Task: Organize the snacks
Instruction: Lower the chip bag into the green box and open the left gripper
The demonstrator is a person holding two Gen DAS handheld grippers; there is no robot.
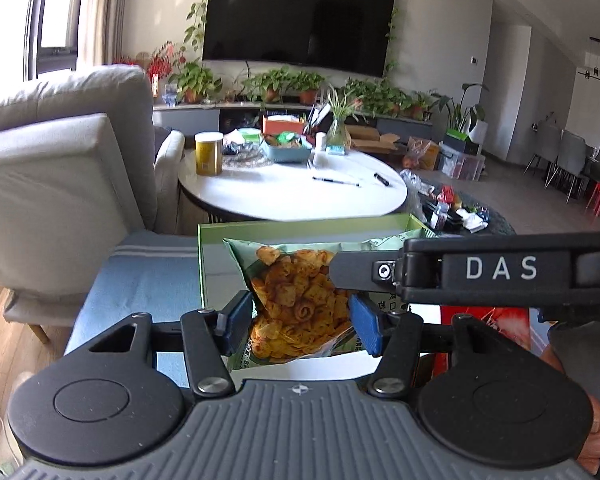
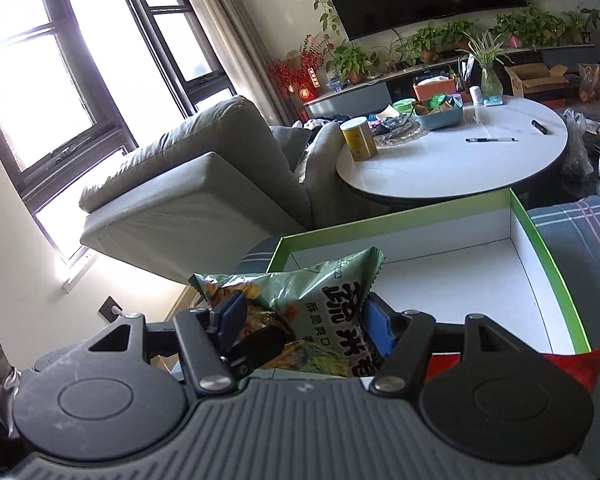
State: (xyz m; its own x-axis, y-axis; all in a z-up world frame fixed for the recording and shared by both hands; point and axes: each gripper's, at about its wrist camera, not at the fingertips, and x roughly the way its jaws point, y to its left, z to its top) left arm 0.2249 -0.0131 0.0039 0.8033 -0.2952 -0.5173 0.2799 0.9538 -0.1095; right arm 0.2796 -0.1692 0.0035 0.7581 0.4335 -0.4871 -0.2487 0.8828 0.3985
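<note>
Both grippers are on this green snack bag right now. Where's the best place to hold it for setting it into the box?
Grip the green snack bag across its puffy middle, coming from the near side as the left gripper and right gripper do. The crimped ends are thin and slippery, and the green-rimmed box lies open just beyond.

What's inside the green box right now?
The green box shows a bare white bottom. The snack bag, held in both tongs, hides its near corner, so what lies there cannot be seen.
</note>
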